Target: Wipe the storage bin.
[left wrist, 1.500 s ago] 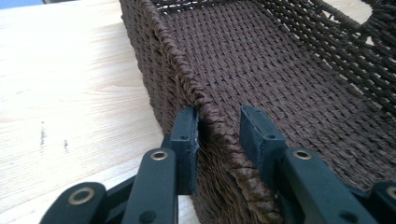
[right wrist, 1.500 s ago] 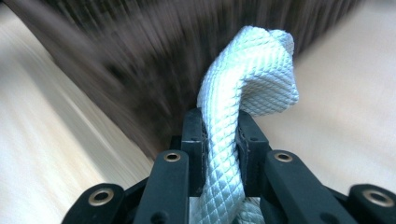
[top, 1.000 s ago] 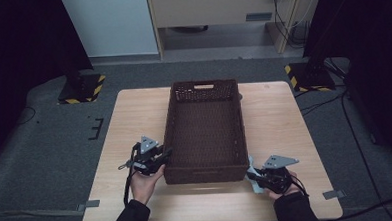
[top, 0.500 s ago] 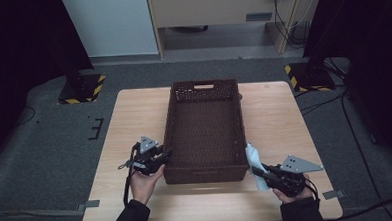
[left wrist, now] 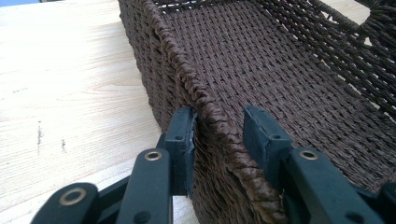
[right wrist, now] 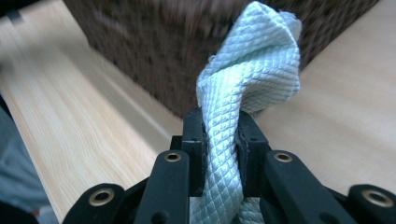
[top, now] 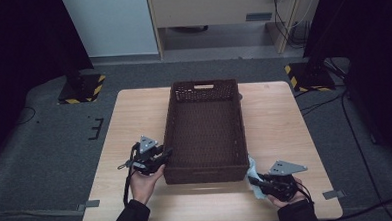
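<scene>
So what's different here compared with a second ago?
The right gripper, shut on the pale cloth, slid right along the table's near edge and turned, away from the basket's corner. The left gripper has just been opening its jaws, which straddle the basket's rim; one pad touches it and the other stands clear. The basket and left hand stayed put.

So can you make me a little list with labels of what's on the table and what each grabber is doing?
table: light wood
basket: dark brown, woven, empty, in the middle of the table
cloth: pale, quilted, bunched, by the basket's near right corner
left gripper: at the basket's near left wall, one jaw outside and one inside; jaws have just been opening, the inner pad stands off the rim
right gripper: shut on the cloth, just outside the basket
cloth in basket: not yet
</scene>
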